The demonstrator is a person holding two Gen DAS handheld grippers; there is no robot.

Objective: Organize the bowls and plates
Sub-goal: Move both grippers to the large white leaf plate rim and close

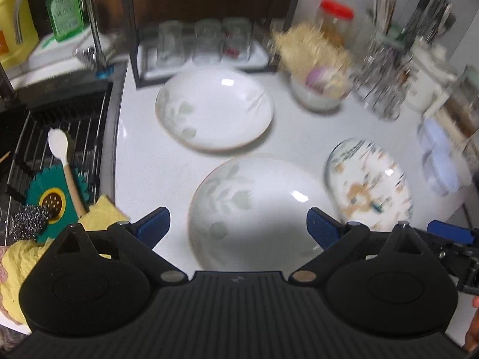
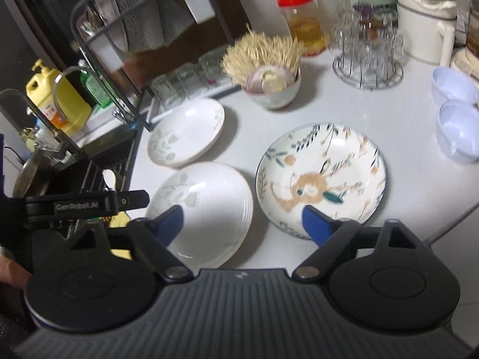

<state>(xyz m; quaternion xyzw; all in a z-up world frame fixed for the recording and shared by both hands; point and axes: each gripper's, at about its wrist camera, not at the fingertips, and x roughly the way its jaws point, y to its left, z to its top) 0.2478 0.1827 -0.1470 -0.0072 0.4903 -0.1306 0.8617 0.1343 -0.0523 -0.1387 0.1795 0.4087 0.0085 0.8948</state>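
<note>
Below, on the white desk [image 2: 344,110], three shallow ceramic dishes lie apart: two white plates with pale green leaf prints, the nearer [image 1: 254,212] and the farther [image 1: 214,109], and a floral-patterned plate with a dark rim [image 2: 321,176] to their right. Left tool [image 1: 238,229]: blue pads spread wide above the nearer leaf plate, gripping nothing. Right tool [image 2: 242,224]: pads apart, empty, between that plate and the floral one. Two pale blue plastic bowls [image 2: 456,113] stand at the far right.

Two wrist cameras look steeply down past their own blue fingers, close above a white counter [image 1: 143,161]; both share the near leaf-patterned plate [image 1: 254,215] just ahead.
</note>
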